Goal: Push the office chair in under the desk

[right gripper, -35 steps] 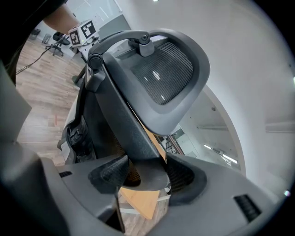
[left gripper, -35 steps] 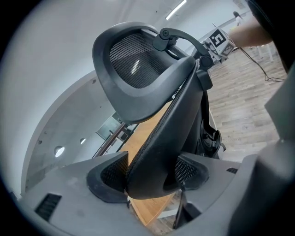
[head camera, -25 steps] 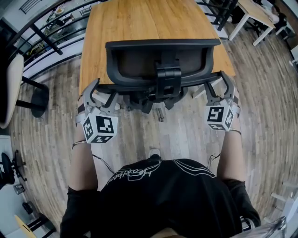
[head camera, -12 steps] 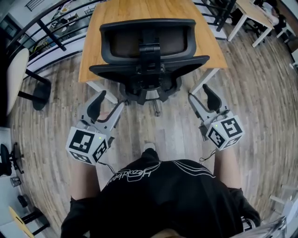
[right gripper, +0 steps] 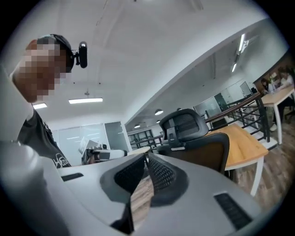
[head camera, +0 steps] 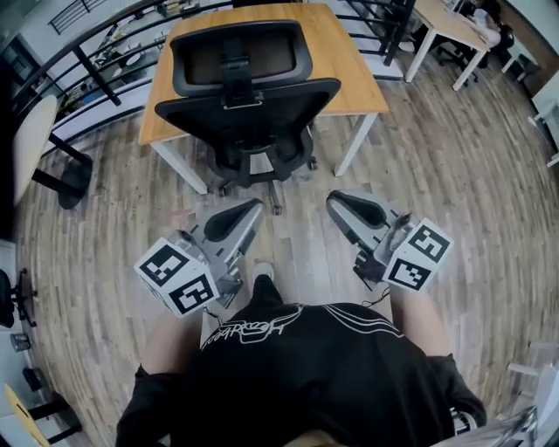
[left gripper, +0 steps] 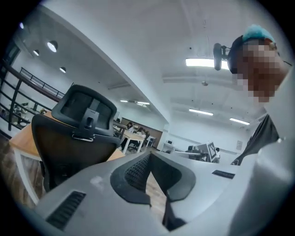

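The black office chair (head camera: 249, 105) stands with its seat under the wooden desk (head camera: 345, 74), backrest toward me. Both grippers hang apart from it, over the floor near my body. My left gripper (head camera: 249, 209) and my right gripper (head camera: 339, 202) have just been closing with nothing between the jaws, and both are now shut and empty. In the left gripper view the left gripper (left gripper: 150, 154) has its tips together, with the chair (left gripper: 73, 138) off to the left. The right gripper (right gripper: 146, 159) also shows its tips touching, and the chair (right gripper: 193, 138) and desk (right gripper: 244, 138) lie ahead on the right.
A dark railing (head camera: 96, 70) runs behind the desk at the left. Another chair (head camera: 26, 157) stands at the left edge. More white-legged desks (head camera: 454, 26) fill the top right. Wood-plank floor (head camera: 454, 175) surrounds the desk.
Both grippers have come away from the chair's back toward my body, rolled over and shut their jaws. The chair now sits farther off, under the desk.
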The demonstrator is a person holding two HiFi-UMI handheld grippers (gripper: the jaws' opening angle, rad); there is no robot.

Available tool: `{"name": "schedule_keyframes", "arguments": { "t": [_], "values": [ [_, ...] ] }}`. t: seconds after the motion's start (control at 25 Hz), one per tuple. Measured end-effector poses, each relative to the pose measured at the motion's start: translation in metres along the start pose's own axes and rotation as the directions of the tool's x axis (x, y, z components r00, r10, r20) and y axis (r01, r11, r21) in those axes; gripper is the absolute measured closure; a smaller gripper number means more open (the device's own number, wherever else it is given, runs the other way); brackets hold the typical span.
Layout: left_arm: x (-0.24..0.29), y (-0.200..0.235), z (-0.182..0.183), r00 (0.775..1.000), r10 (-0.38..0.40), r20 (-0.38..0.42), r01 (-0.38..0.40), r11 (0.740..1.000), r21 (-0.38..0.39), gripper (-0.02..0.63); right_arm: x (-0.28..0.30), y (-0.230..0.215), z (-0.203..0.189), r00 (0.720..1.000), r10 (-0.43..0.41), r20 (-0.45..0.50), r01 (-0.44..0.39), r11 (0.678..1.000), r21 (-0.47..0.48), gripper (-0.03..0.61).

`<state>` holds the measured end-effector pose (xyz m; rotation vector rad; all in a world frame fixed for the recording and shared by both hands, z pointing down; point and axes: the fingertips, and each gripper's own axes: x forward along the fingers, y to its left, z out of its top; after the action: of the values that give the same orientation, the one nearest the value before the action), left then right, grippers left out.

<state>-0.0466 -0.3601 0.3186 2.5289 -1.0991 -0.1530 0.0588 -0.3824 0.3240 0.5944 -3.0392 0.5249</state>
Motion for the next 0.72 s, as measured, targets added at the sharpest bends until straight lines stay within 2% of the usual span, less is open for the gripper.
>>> {"name": "schedule_keyframes", "arguments": {
  "t": [0.12, 0.36, 0.56, 0.72],
  "values": [
    [-0.005, -0.038, -0.014, 1.000, -0.029, -0.011, 0.029, 0.999, 0.028, 0.606, -0.030, 0.028, 0.000, 0.999, 0.040, 0.034, -0.041, 0.999, 0.029, 0.525],
    [-0.018, -0.088, -0.029, 0.999, -0.032, 0.007, 0.032, 0.998, 0.063, 0.606, -0.068, 0.072, -0.004, 0.997, 0.067, 0.031, -0.067, 0.998, -0.016, 0.525],
    [-0.027, -0.109, -0.033, 0.999, -0.033, 0.026, 0.031, 0.996, 0.078, 0.606, -0.083, 0.101, -0.005, 0.994, 0.105, 0.033, -0.102, 0.991, -0.087, 0.531],
    [-0.027, -0.116, -0.033, 0.999, -0.030, 0.028, 0.028, 0.996, 0.090, 0.606, -0.088, 0.103, -0.007, 0.995, 0.096, 0.034, -0.092, 0.990, -0.106, 0.534]
  ]
}}
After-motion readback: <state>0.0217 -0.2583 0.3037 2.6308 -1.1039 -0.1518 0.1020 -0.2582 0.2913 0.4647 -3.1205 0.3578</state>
